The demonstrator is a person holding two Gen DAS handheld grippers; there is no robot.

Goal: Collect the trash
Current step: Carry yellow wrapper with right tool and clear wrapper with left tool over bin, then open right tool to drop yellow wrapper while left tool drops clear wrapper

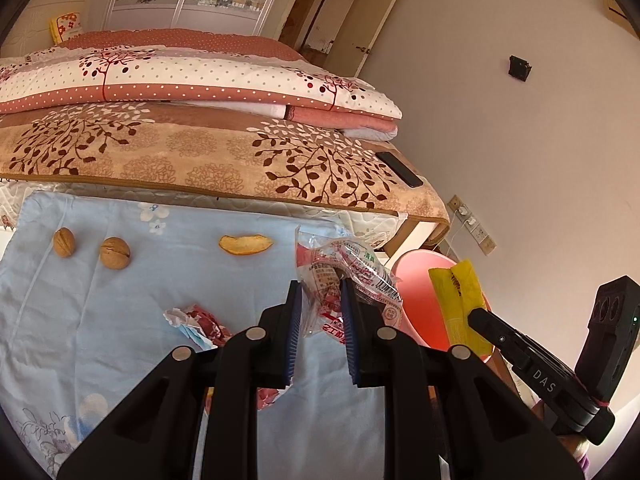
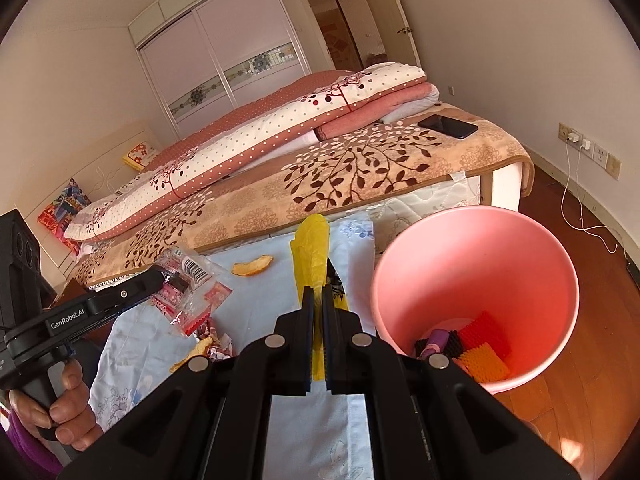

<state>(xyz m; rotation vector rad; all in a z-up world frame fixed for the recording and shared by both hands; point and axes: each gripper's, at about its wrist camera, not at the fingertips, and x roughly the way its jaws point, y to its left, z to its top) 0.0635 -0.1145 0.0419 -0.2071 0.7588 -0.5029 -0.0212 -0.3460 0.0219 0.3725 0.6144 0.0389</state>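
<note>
My left gripper [image 1: 320,286] is shut on a clear red-printed plastic wrapper [image 1: 352,270], lifted above the light blue cloth [image 1: 120,320]; the same wrapper [image 2: 192,276] shows at the left of the right wrist view. My right gripper [image 2: 318,292] is shut on a yellow plastic bag [image 2: 312,248], which also shows as the yellow bag [image 1: 460,300] in the left wrist view. The pink bin [image 2: 476,248] stands just right of it on the floor. Two walnuts [image 1: 114,252], an orange peel [image 1: 245,244] and a crumpled red wrapper [image 1: 200,322] lie on the cloth.
Behind the cloth is a bed with a brown leaf blanket [image 1: 200,152], folded quilts and a black phone [image 2: 448,125]. The bin holds several coloured scraps [image 2: 476,344]. A hand [image 2: 68,408] grips the left tool. A charger cable [image 2: 576,200] hangs by the wall over wooden floor.
</note>
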